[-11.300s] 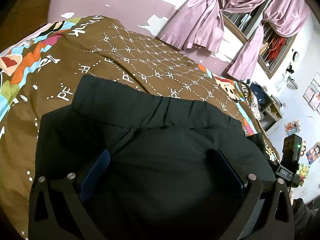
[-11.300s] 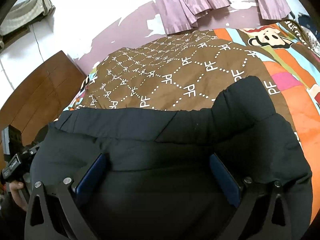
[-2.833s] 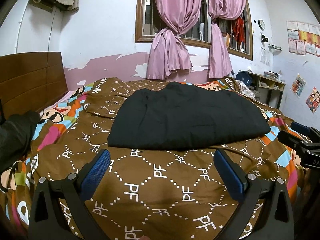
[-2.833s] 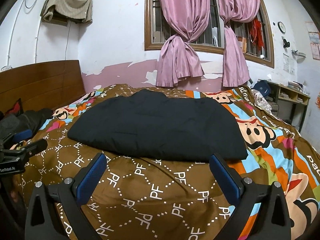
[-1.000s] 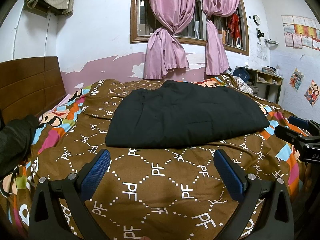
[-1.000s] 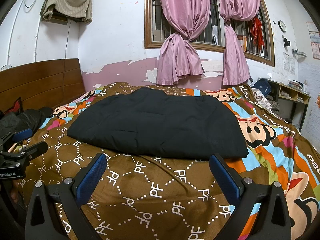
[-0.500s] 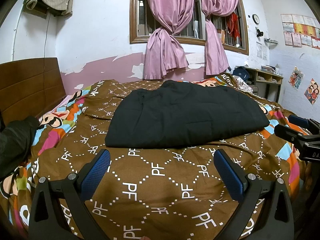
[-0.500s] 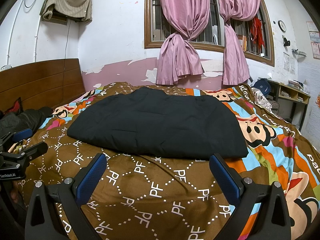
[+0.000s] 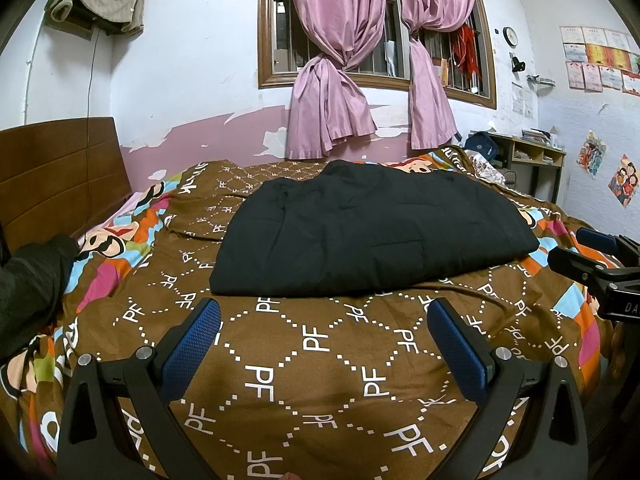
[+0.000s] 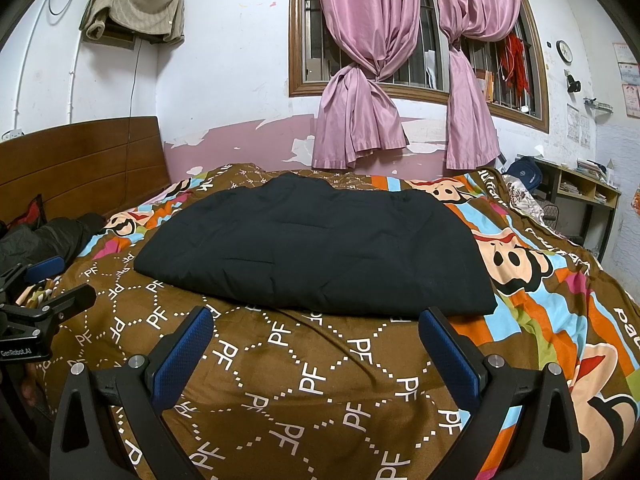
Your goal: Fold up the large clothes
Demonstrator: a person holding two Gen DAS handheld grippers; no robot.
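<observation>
Bed: the bed [image 9: 320,360] carries a brown cover [image 10: 312,380] printed with cartoon monkey faces.
Garment: the black padded coat [image 9: 372,232] lies folded into a flat, wide bundle in the middle of the bed, well ahead of both grippers.
Handling: it looks soft, puffy and fairly light, with a smooth shell that will probably slide; the layers may spring open if lifted by one corner only.
Hold: best taken at the two near corners, or along the near folded edge, pinching all layers.
Left gripper [image 9: 324,340]: jaws wide apart, holding nothing, above bare cover.
Right gripper [image 10: 316,340]: jaws wide apart, holding nothing.
Writing: "PF" repeats in white across the cover; "GenRobot.AI" reads on the left gripper's body in the right wrist view.
</observation>
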